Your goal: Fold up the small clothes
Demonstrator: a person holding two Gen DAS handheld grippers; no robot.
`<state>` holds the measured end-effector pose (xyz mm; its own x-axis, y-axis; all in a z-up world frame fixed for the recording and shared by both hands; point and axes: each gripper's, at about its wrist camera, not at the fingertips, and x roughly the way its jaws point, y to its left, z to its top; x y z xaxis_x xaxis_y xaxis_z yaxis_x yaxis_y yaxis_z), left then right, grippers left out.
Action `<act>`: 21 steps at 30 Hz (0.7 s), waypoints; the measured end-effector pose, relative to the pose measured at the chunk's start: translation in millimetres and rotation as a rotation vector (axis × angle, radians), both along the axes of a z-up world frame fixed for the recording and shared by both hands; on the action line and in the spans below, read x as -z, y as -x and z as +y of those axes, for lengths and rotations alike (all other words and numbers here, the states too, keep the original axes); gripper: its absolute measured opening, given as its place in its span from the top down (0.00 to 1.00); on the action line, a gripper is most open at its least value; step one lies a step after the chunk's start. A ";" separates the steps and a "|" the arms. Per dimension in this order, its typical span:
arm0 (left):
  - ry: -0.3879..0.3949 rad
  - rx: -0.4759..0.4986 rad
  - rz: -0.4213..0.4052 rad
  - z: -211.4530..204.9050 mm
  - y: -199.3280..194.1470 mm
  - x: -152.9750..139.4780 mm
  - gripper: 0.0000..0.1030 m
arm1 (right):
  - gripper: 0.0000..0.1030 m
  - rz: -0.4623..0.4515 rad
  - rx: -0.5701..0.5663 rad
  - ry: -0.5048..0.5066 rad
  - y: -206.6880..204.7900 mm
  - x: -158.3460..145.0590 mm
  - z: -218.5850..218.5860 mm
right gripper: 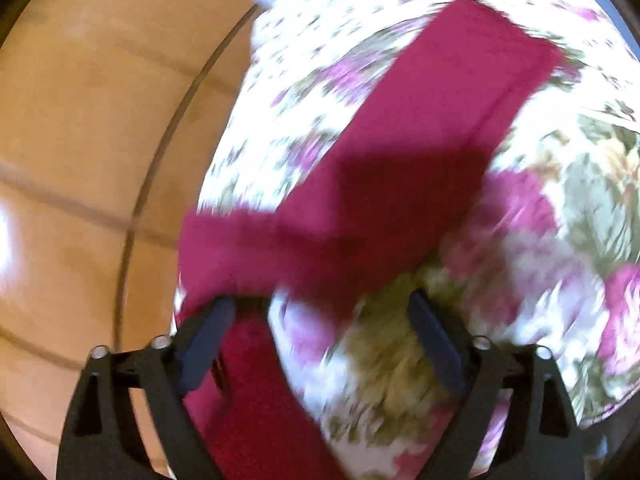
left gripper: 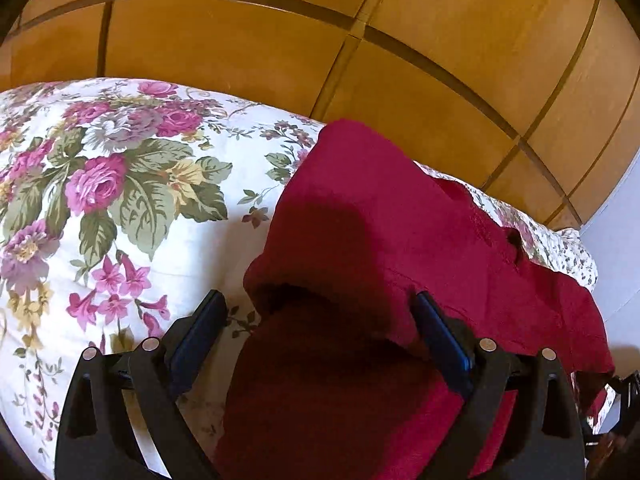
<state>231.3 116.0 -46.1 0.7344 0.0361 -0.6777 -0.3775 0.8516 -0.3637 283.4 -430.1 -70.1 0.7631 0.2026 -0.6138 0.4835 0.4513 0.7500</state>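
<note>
A dark red garment lies on a floral bedspread. In the left wrist view a folded, bunched edge of it sits between my wide-open fingers, and my left gripper grips nothing. In the blurred right wrist view the same red garment stretches away as a long band across the bedspread. My right gripper is open, with red cloth under its left finger and the bedspread under the right one.
A brown tiled floor lies beyond the bed's far edge and also shows in the right wrist view, to the left of the bed. A pale wall stands at the right.
</note>
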 end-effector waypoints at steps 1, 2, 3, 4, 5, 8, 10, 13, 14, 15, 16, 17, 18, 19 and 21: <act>0.002 0.000 -0.001 -0.4 0.9 0.0 0.09 | 0.25 -0.005 0.019 -0.002 -1.5 0.4 -6.1; 0.002 -0.001 -0.001 0.9 -0.1 1.2 0.09 | 0.27 -0.008 0.032 -0.004 -3.2 0.6 -11.5; 0.001 -0.001 0.000 1.4 0.0 1.3 0.09 | 0.29 -0.011 0.046 -0.004 -5.4 1.1 -16.7; 0.000 -0.001 0.000 1.3 0.8 1.2 0.09 | 0.29 -0.017 0.053 -0.007 -6.8 1.1 -23.0; 0.001 -0.001 -0.001 1.8 0.7 2.3 0.08 | 0.29 -0.023 0.060 -0.012 -8.0 1.6 -28.4; 0.007 0.000 -0.002 2.6 0.0 2.0 0.08 | 0.39 -0.028 0.094 -0.033 -14.7 6.4 -42.2; 0.008 0.002 -0.001 3.2 -1.0 2.1 0.07 | 0.54 -0.031 0.107 -0.038 -16.1 9.8 -51.6; 0.010 0.003 0.000 1.4 -1.5 2.7 0.06 | 0.83 -0.035 0.117 -0.058 -18.6 16.4 -66.1; 0.011 0.003 -0.001 0.8 -1.9 2.7 0.05 | 0.93 -0.035 0.119 -0.072 -17.8 17.5 -69.2; 0.012 0.003 -0.001 0.8 -2.2 2.6 0.05 | 0.93 -0.041 0.124 -0.084 -15.5 17.6 -69.9; 0.013 0.003 -0.002 0.7 -2.2 2.6 0.05 | 0.93 -0.056 0.134 -0.106 -12.2 15.6 -69.5; 0.016 0.002 -0.006 0.8 -1.9 2.3 0.05 | 0.93 -0.068 0.138 -0.116 -10.1 14.0 -70.6; 0.020 0.001 -0.015 1.4 -0.6 1.7 0.05 | 0.93 -0.088 0.134 -0.115 -8.9 7.7 -68.0; 0.024 -0.001 -0.026 1.9 1.3 1.0 0.05 | 0.93 -0.109 0.121 -0.094 -8.9 -1.7 -64.1; 0.036 -0.012 -0.069 3.0 8.5 -2.5 0.05 | 0.93 -0.145 0.089 -0.021 -10.3 -22.4 -54.1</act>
<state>222.8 119.0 -43.6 0.7791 0.0217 -0.6266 -0.3602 0.8334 -0.4191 293.7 -484.2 -47.8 0.8589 0.1417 -0.4921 0.4067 0.3953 0.8236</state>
